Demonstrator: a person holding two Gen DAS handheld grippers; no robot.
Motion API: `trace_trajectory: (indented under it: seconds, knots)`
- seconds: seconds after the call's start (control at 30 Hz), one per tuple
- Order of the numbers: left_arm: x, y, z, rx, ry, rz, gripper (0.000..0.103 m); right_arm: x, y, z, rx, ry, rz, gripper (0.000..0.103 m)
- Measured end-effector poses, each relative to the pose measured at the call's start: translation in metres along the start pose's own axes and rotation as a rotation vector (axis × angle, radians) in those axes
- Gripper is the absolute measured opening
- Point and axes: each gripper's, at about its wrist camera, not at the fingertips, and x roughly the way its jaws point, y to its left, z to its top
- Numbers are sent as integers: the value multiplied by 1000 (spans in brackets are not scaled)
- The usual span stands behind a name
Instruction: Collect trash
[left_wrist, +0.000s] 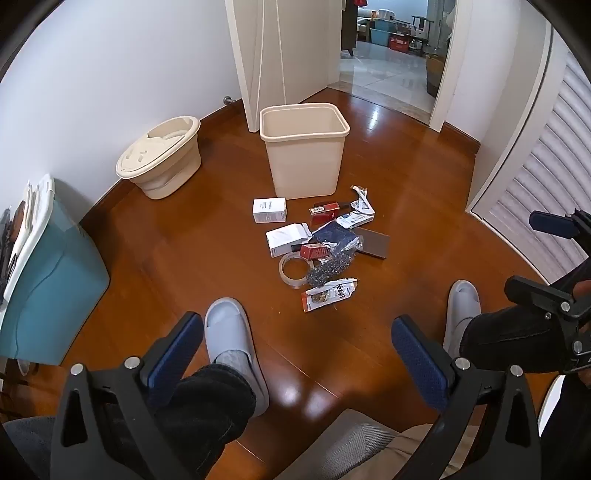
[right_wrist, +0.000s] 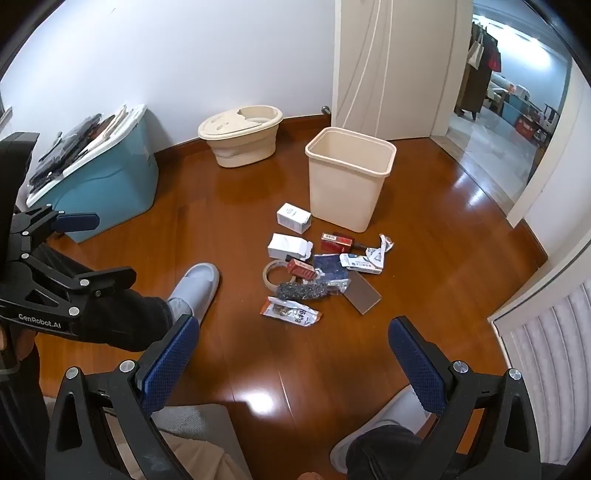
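Left wrist first: we hold the left gripper (left_wrist: 297, 349) tilted down at the wooden floor (left_wrist: 177, 251), its blue-padded fingers (left_wrist: 419, 352) spread wide with nothing between them. The trash pile (left_wrist: 319, 240) lies well ahead of the fingertips, between them and the beige bin (left_wrist: 303, 162), which stands upright just beyond the pile. We make out a white box (left_wrist: 269, 209), a tape roll (left_wrist: 293, 270), a metal scourer (left_wrist: 330, 266) and a torn snack wrapper (left_wrist: 328, 294) nearest us. Our slippered feet (left_wrist: 231, 332) sit below the pile. At the right edge the right gripper (left_wrist: 550, 254) shows, jaws apart.

Right wrist: the right gripper's fingers (right_wrist: 168, 363) also stand wide and empty. The pile sits ahead, slightly left of centre; the dark flat piece (right_wrist: 364, 294) on its right may be a card, though we cannot tell.
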Motion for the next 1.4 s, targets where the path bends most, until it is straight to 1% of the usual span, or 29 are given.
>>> trace_trajectory:
  seconds: [0.03, 0.2, 0.23, 0.3, 0.67, 0.8, 1.4]
  knots:
    - [1, 0, 0, -4, 8, -5, 103, 0, 1, 0, -7, -8, -12, 103]
    - [2, 0, 1, 6, 1, -1, 103, -2, 8, -1, -7, -3, -13, 103]
    - [2, 0, 2, 9, 0, -1, 103, -1, 2, 0, 7, 3, 3, 103]
    - [0, 1, -1, -5, -3, -2, 103, -1, 2, 0, 8, 4, 1, 103]
    - [-1, 8, 2, -3, -7, -2, 103, 0, 2, -2, 9, 1, 6, 103]
    - [-1, 7, 1, -6, -10, -2, 103, 1, 8, -1, 8, 1, 5, 103]
    - [-5, 4, 6, -6, -14, 0, 103, 3, 4, 1, 1, -1, 9, 103]
